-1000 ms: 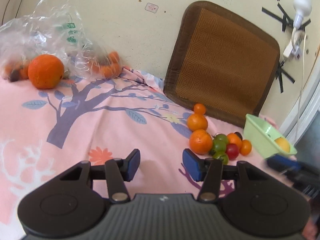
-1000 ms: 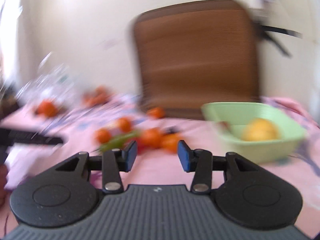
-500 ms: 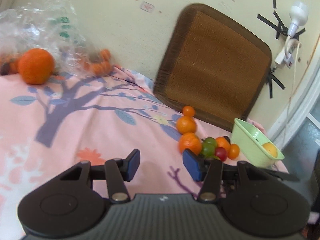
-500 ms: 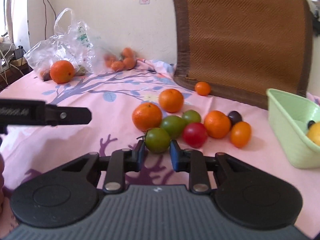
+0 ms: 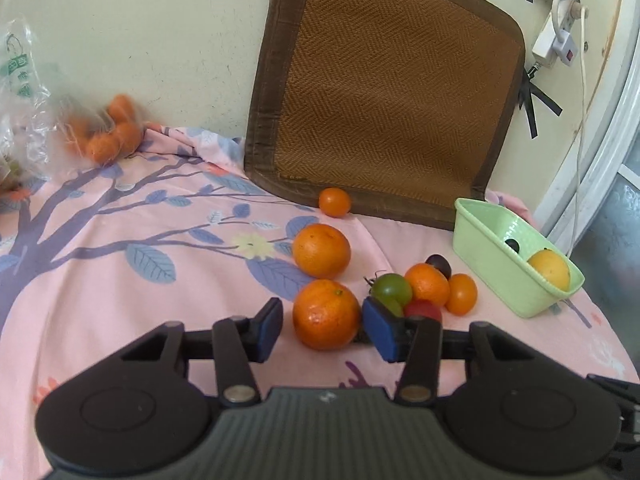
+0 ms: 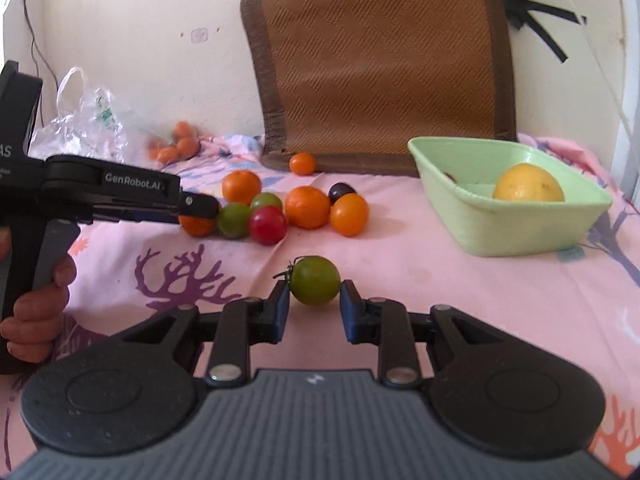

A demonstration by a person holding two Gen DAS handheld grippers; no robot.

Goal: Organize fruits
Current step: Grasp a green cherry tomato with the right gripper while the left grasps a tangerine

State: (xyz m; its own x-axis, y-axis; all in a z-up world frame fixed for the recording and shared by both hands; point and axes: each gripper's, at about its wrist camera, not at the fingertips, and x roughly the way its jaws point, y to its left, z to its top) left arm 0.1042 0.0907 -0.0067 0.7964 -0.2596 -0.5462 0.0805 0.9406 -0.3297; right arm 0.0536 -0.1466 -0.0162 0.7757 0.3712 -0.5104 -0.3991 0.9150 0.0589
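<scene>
My right gripper [image 6: 315, 305] is shut on a green tomato [image 6: 315, 280], held clear of the fruit pile above the pink cloth. My left gripper [image 5: 323, 326] straddles a large orange [image 5: 326, 314]; its jaws are closing, and a thin gap still shows at each blue pad. In the right wrist view the left gripper's finger [image 6: 198, 209] reaches into the pile beside a green tomato [image 6: 234, 220] and a red tomato [image 6: 267, 225]. A light green basket [image 6: 520, 228] at the right holds a yellow fruit [image 6: 528, 184].
More oranges [image 5: 321, 250], a dark plum [image 5: 439, 265] and a small orange [image 5: 335, 201] lie near a brown woven cushion [image 5: 392, 92] leaning on the wall. A plastic bag with small oranges [image 5: 108, 132] sits far left. A power strip and cord [image 5: 554, 40] hang at right.
The right gripper closed on the green tomato and drew it away from the pile. The left gripper moved right and forward until the large orange sat between its narrowing jaws.
</scene>
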